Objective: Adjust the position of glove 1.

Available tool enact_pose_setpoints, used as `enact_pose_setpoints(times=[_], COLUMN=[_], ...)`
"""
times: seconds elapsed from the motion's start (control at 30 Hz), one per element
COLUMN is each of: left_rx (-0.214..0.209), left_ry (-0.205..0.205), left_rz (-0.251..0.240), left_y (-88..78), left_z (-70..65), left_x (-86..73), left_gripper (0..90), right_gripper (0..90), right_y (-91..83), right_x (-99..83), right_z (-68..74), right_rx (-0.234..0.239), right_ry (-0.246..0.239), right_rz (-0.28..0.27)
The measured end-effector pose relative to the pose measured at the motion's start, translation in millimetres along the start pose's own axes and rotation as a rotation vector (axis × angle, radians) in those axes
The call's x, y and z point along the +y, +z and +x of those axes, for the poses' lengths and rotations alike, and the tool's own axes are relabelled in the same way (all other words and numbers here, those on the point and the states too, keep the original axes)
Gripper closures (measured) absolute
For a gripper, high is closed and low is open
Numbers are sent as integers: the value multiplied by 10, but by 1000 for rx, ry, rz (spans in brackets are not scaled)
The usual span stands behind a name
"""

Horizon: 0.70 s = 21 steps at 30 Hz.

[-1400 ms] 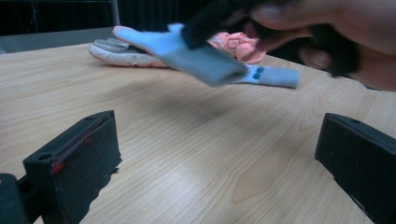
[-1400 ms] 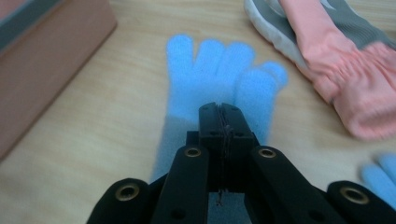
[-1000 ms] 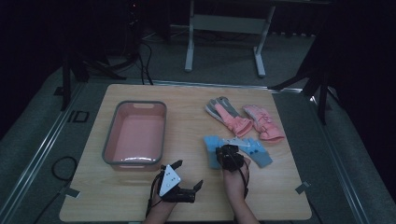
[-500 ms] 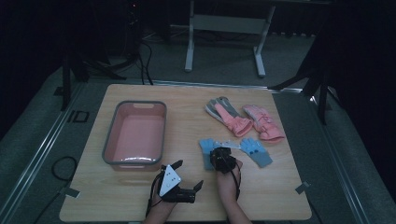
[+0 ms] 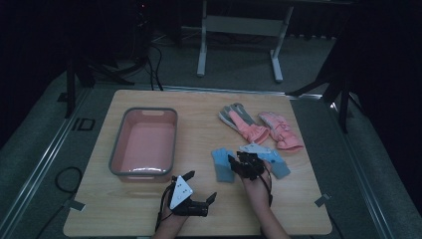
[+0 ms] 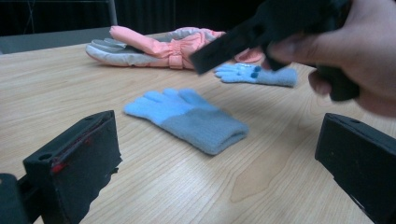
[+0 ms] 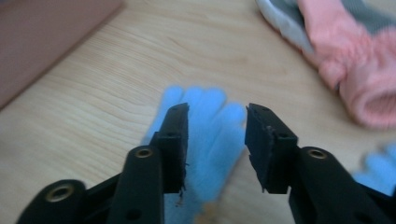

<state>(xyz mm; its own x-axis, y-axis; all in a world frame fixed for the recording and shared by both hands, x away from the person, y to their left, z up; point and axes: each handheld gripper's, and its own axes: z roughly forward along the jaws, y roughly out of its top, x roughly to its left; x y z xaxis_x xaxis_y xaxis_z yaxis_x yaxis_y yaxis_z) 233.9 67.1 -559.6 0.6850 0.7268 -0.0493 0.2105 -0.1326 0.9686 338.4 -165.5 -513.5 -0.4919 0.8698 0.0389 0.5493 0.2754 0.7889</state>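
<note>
Right tool (image 7: 215, 144) newly apart (blue glove (image 7: 210, 140) released)

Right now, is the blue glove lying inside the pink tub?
No, the blue glove lies flat on the wooden table, to the right of the pink tub.

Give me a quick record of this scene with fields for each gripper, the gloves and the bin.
right gripper: above the near blue knit glove, fingers parted after just opening, nothing between them
left gripper: near the table's front edge, fingers wide apart, holding nothing
near blue knit glove: flat on the table, cuff toward the person
second blue knit glove: right of the first, apart from it
pink and grey ski gloves: farther back on the right
pink bin: left side, nothing in it
</note>
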Motion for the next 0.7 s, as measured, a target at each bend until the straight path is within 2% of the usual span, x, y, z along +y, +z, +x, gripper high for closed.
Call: enact_pose_setpoints(times=[0.07, 0.23, 0.3, 0.4, 0.43, 0.47, 0.5, 0.53, 0.57, 0.6, 0.67, 0.7], left_rx=[0, -2, -2, -1, -2, -2, -3, -3, -3, -2, -2, -1], left_ry=[0, -1, 1, 2, 1, 1, 0, 0, -2, -1, 0, 1], left_rz=[-1, 0, 0, 0, 1, 1, 1, 1, 1, 1, 0, 0], left_y=[0, 1, 2, 2, 2, 3, 3, 3, 4, 3, 2, 2], left_z=[1, 2, 1, -1, -1, -1, 1, 1, 1, 1, 1, -1], left_x=[-1, 0, 1, 1, 1, 1, 1, 1, 1, 1, 0, 0], left_gripper=[1, 1, 1, 1, 1, 1, 1, 1, 1, 1, 1, 1], right_gripper=[589, 604, 609, 669, 663, 646, 624, 624, 617, 621, 622, 621], right_y=[-70, -231, -294, -397, -430, -466, -498, -498, -524, -568, -589, -588], right_x=[33, 76, 72, 72, 78, 80, 83, 83, 83, 70, 51, 14], right_z=[-92, -404, -548, -768, -838, -899, -964, -964, -1027, -1148, -1247, -1342], right_rx=[-4, 87, 99, 106, 114, 91, 88, 88, 89, 80, 97, 124], right_ry=[-56, -150, -186, -203, -211, -221, -231, -231, -241, -251, -251, -258], right_rz=[-13, -17, -18, -18, -15, -19, -23, -23, -20, -14, 0, 21])
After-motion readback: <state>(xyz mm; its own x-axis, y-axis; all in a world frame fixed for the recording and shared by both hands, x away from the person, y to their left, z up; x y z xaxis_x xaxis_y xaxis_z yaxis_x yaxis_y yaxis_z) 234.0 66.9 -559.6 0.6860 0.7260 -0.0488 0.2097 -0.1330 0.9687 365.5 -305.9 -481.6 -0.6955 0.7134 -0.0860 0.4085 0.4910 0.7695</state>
